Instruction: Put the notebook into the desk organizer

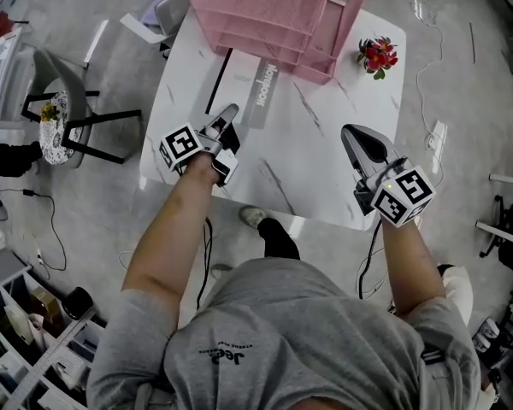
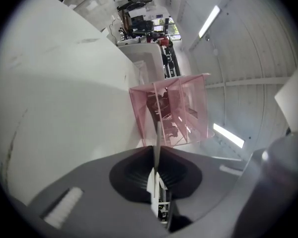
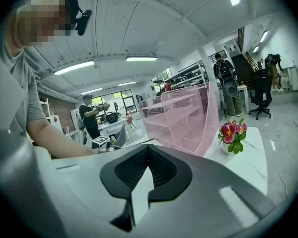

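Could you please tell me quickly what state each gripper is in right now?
Left gripper: closed on the edge of the notebook.
Right gripper: closed, holding nothing.

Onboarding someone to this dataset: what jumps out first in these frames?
The pink mesh desk organizer at the table's far edge, with the notebook lying flat just before it. Then the left hand-held gripper, shut on the notebook's near edge, and the red flowers at the far right corner.
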`<action>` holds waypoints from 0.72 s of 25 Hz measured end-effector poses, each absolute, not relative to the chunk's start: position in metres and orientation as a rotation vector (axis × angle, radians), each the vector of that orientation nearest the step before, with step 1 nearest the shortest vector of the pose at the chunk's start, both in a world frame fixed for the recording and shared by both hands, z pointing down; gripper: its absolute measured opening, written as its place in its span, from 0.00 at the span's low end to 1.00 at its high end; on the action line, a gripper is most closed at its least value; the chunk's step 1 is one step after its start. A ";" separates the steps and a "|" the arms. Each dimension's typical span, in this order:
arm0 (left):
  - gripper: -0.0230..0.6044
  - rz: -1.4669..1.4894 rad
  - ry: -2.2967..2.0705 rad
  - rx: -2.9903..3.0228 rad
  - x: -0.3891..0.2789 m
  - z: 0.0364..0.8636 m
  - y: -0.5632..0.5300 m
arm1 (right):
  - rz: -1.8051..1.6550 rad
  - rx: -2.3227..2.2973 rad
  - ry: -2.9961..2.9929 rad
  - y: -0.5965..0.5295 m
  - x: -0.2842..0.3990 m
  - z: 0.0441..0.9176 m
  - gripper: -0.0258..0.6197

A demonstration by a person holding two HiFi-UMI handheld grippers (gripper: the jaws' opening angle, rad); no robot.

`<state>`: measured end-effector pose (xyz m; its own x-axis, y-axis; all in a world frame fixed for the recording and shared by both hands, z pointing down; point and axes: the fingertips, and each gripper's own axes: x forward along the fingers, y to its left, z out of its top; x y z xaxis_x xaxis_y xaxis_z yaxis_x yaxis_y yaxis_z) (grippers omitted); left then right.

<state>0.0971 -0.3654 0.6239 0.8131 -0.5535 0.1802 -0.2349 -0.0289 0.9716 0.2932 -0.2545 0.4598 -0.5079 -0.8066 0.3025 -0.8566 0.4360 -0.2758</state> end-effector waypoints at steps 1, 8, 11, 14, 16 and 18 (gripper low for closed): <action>0.14 -0.281 -0.639 1.611 0.099 0.625 -0.369 | 0.608 1.490 -2.552 -0.254 0.295 0.462 0.04; 0.14 -0.241 -0.647 1.615 0.118 0.630 -0.398 | 0.629 1.508 -2.527 -0.254 0.306 0.471 0.04; 0.14 -0.218 -0.662 1.610 0.125 0.633 -0.412 | 0.628 1.511 -2.524 -0.255 0.307 0.470 0.04; 0.14 -0.183 -0.677 1.617 0.132 0.636 -0.422 | 0.630 1.514 -2.524 -0.255 0.308 0.471 0.04; 0.14 -0.168 -0.693 1.620 0.136 0.639 -0.429 | 0.634 1.514 -2.521 -0.256 0.308 0.473 0.04; 0.14 -0.161 -0.708 1.621 0.140 0.641 -0.438 | 0.640 1.519 -2.522 -0.257 0.310 0.476 0.04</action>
<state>0.1398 -0.4376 0.6411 0.7987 -0.5268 0.2907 -0.3493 -0.0124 0.9369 0.3098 -0.2569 0.4756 -0.4857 -0.8131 0.3209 -0.8677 0.4040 -0.2895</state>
